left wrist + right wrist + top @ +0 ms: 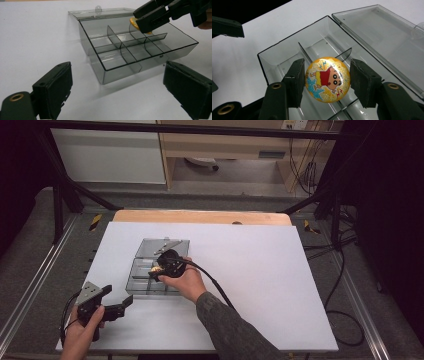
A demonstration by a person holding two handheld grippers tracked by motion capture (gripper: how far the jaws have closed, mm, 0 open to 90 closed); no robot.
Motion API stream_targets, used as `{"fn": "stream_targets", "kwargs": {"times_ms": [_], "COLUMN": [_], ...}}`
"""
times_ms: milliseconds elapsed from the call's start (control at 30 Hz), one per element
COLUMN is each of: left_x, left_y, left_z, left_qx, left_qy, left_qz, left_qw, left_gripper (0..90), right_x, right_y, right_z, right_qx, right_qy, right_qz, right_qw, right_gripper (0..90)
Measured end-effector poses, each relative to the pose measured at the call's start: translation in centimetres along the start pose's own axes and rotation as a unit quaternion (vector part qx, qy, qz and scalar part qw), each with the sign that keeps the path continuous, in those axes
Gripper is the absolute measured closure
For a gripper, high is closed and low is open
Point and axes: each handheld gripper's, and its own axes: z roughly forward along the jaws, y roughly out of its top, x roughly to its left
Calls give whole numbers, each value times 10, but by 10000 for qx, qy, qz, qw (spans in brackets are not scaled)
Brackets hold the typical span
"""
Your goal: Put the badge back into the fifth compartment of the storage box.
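Note:
A round yellow badge (327,79) with a cartoon figure sits between the pads of my right gripper (327,82), which is shut on its edges. The badge hangs over the middle compartments of a clear grey divided box (277,53) whose lid (382,30) lies open flat behind it. In the high view the right gripper (159,268) is over the box (137,281) at the table's centre left. My left gripper (117,302) stands open near the front left edge, a little short of the box (120,67), nothing between its jaws. From there the badge (133,23) shows in the right gripper (147,18).
A white sheet (260,270) covers the table, with a strip of wood (200,216) at its far edge. Black frame bars (60,195) and cables (345,285) run around the table. The box compartments look bare.

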Motion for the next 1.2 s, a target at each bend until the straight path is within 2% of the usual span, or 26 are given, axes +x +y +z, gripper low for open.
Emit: {"fn": "stream_targets", "kwargs": {"times_ms": [433, 767, 1200], "left_x": [1, 0, 0], "left_y": [0, 0, -1], "left_z": [0, 1, 1], "left_qx": [-5, 14, 16], "left_qy": [3, 18, 22], "left_qz": [-14, -9, -17], "left_qw": [10000, 10000, 10000], "left_gripper": [89, 89, 89], "right_x": [3, 6, 9], "right_y": [-3, -8, -11], "right_z": [2, 2, 4], "right_qx": [21, 25, 120], "right_qy": [32, 163, 248], "right_qz": [40, 197, 170], "right_qw": [10000, 9997, 9995], "right_gripper": [470, 470, 470]}}
